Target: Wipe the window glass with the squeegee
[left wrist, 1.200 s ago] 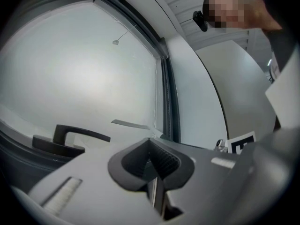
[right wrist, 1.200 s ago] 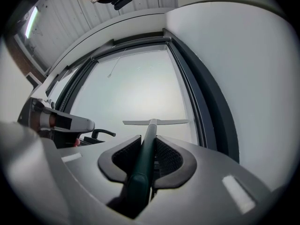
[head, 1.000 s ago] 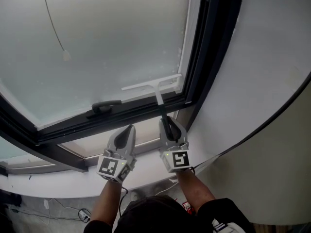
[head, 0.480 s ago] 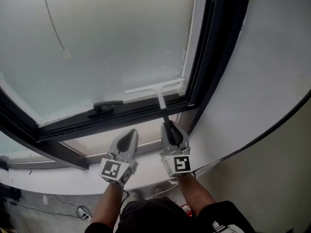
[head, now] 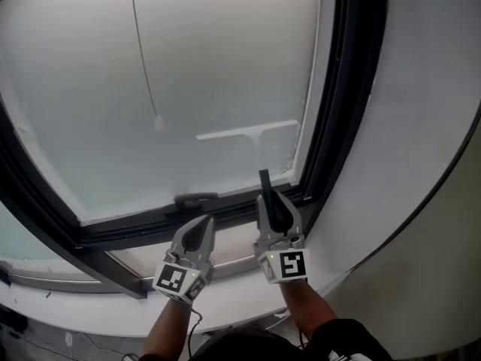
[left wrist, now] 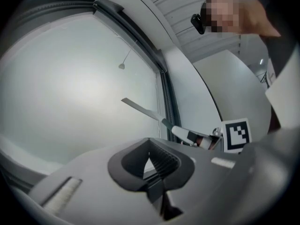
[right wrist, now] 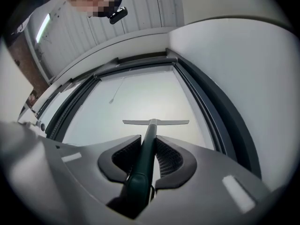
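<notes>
The squeegee (head: 249, 133) has a pale blade lying flat across the frosted window glass (head: 225, 59), near its lower right corner, a little above the bottom frame. Its dark handle (right wrist: 144, 156) runs down into my right gripper (head: 269, 201), which is shut on it. In the right gripper view the blade (right wrist: 155, 122) sits level just beyond the jaws. My left gripper (head: 201, 230) hovers beside the right one, below the sash, jaws shut with nothing between them. The left gripper view shows the squeegee (left wrist: 140, 108) slanting against the glass (left wrist: 70, 97).
A dark window frame (head: 342, 89) borders the glass, with a dark window handle (head: 195, 199) on the bottom rail. A thin pull cord (head: 143, 59) with a small knob hangs in front of the pane. A curved white wall (head: 421, 126) rises at the right.
The squeegee blade has moved up the glass, away from the bottom frame, with my right gripper following. The left gripper has stayed alongside, still shut.
</notes>
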{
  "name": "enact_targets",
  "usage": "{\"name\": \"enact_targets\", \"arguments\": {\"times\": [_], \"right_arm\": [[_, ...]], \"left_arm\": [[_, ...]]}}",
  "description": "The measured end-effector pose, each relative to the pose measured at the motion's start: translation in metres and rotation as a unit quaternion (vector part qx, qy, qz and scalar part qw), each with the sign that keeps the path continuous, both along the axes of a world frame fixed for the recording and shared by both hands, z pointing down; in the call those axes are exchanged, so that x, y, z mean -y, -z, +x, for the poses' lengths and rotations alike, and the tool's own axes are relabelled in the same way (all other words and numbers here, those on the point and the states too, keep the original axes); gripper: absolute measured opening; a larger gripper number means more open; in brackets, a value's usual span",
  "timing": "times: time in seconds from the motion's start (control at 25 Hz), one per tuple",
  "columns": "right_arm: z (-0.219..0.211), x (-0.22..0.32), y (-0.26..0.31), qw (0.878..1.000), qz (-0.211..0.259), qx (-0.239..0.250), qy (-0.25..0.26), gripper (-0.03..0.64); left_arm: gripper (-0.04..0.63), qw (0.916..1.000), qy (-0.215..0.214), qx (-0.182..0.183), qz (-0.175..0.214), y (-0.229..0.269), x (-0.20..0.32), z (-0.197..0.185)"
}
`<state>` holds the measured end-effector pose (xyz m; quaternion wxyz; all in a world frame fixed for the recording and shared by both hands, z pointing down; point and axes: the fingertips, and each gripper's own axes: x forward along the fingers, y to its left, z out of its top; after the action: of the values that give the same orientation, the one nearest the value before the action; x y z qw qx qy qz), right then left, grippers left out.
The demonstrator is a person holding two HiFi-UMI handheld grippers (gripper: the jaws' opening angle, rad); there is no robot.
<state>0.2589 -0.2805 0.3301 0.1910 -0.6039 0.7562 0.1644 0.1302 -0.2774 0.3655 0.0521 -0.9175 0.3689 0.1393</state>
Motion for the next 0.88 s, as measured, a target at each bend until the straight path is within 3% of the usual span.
{"name": "enact_targets", "arguments": {"times": [0.2, 0.44, 0.88], "right_arm": [[-0.023, 0.009, 0.091, 0.996, 0.092, -0.015, -0.014, 0.098], [-0.036, 0.021, 0.194, 0.983, 0.18, -0.006, -0.024, 0.098], [-0.051, 0.052, 0.275, 0.978, 0.21, -0.001, -0.021, 0.098]], "left_arm": [[-0.002, 0.9992, -0.003, -0.003, 0.04, 0.038, 0.012, -0.029], [-0.002, 0.9956, -0.023, -0.014, 0.09, 0.086, 0.023, -0.038], [-0.002, 0.9947, -0.011, -0.007, 0.102, 0.102, 0.035, -0.053]]}}
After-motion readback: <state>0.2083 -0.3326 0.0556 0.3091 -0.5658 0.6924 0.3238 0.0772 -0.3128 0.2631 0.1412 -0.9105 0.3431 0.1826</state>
